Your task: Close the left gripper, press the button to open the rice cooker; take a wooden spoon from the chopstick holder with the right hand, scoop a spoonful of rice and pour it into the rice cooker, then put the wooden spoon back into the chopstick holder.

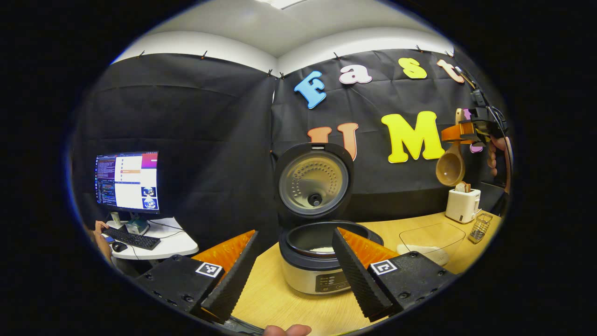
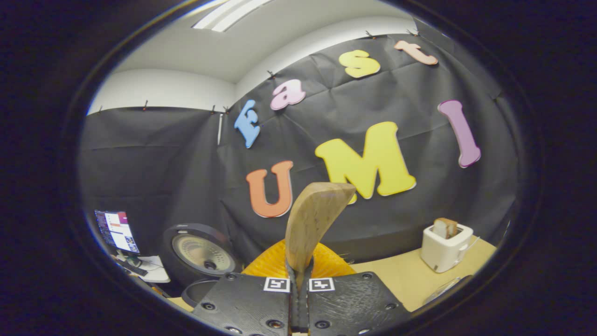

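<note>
The rice cooker (image 1: 317,273) stands open on the wooden table, its lid (image 1: 313,184) upright and white rice showing in the pot. My left gripper (image 1: 295,280) hovers in front of it, open, with a finger on each side of the cooker. High at the right, my right gripper (image 1: 472,128) is shut on the wooden spoon (image 1: 451,168), whose bowl hangs down above the toaster. In the right gripper view the spoon's handle (image 2: 311,224) rises from between the shut fingers of my right gripper (image 2: 298,285), and the cooker lid (image 2: 200,252) shows low on the left.
A clear container (image 1: 431,241) with rice sits right of the cooker. Behind it are a wire chopstick holder (image 1: 480,227) and a white toaster (image 1: 462,204) (image 2: 445,247). A monitor (image 1: 127,181) and keyboard stand on a side table at the left, with a person's hand beside them.
</note>
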`<state>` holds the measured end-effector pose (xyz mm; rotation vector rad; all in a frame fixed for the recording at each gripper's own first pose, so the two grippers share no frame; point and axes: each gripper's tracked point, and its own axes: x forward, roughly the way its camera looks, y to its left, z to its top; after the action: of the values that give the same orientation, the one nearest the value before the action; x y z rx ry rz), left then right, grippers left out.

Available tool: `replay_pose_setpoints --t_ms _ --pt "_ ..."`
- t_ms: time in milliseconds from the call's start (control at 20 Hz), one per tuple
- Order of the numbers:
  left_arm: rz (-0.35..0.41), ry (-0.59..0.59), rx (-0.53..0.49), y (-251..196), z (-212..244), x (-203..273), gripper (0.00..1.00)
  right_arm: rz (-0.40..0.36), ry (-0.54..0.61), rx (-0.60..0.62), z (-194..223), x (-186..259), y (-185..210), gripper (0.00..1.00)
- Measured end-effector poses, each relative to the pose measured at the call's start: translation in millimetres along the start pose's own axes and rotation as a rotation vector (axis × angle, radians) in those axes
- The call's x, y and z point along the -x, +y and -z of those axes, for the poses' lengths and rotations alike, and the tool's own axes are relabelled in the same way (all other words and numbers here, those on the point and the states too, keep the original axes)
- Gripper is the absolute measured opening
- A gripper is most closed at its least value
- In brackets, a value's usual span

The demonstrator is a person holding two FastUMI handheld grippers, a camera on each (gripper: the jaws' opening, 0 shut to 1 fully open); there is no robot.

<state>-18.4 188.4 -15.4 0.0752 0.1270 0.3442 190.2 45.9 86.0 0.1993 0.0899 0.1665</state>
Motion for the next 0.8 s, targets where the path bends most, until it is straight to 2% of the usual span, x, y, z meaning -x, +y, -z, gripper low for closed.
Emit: replay_pose_setpoints --t_ms 350,550,600,800 --pt "0.037 0.011 -0.008 -31 4 -1 0.99 0.244 -0.051 -0.008 -24 46 -151 0.0" --pt "0.075 -0.014 0.016 -49 -5 4 0.95 0.315 -0.023 -0.01 -11 59 -199 0.0" --pt "0.075 -0.02 0.016 -49 -8 4 0.99 0.324 -0.016 -0.005 -7 60 -208 0.0" --pt "0.07 -0.02 0.016 -50 -8 6 0.99 0.358 0.04 0.016 20 58 -235 0.0"
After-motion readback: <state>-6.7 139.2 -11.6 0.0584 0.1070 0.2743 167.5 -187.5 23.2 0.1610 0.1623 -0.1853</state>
